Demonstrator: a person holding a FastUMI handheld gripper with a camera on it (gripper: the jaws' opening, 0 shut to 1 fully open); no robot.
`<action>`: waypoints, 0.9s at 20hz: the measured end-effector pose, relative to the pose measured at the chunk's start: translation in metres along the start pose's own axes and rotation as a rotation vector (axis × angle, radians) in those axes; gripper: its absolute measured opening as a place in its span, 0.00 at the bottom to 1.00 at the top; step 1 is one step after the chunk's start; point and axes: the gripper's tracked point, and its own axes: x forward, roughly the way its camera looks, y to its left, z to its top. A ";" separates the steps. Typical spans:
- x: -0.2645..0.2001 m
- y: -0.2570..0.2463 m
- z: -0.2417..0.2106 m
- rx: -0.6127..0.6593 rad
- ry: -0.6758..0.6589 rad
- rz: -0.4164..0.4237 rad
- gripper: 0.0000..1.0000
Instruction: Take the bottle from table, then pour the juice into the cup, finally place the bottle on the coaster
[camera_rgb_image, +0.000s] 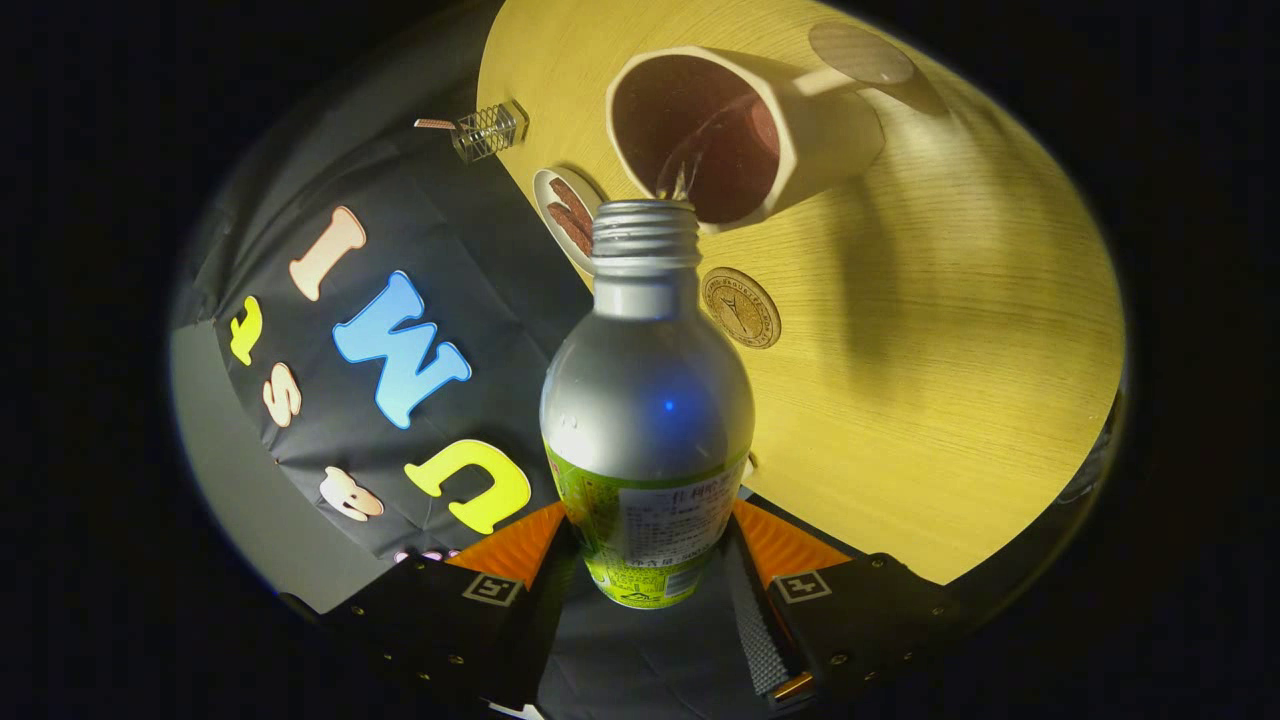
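Observation:
A silver metal bottle (646, 400) with a green label stands between my fingers, and my gripper (648, 545) is shut on its lower body. The bottle is tipped forward, its open threaded neck (645, 232) right at the rim of a cream mug (745, 135). A thin stream of juice runs from the neck into the mug's dark inside. A round brown coaster (741, 307) lies on the wooden table (950, 350), just beyond the bottle's shoulder and next to the mug.
A small white dish (566, 215) with brown sticks sits beside the mug near the table's edge. A clear ribbed holder (487, 130) stands farther along that edge. The black cloth wall hangs beyond the table's edge.

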 end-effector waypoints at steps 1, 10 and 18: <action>0.002 0.000 0.000 0.007 0.003 -0.002 0.76; 0.000 0.001 -0.004 0.041 0.018 -0.011 0.76; -0.001 -0.010 0.004 0.009 -0.007 -0.025 0.76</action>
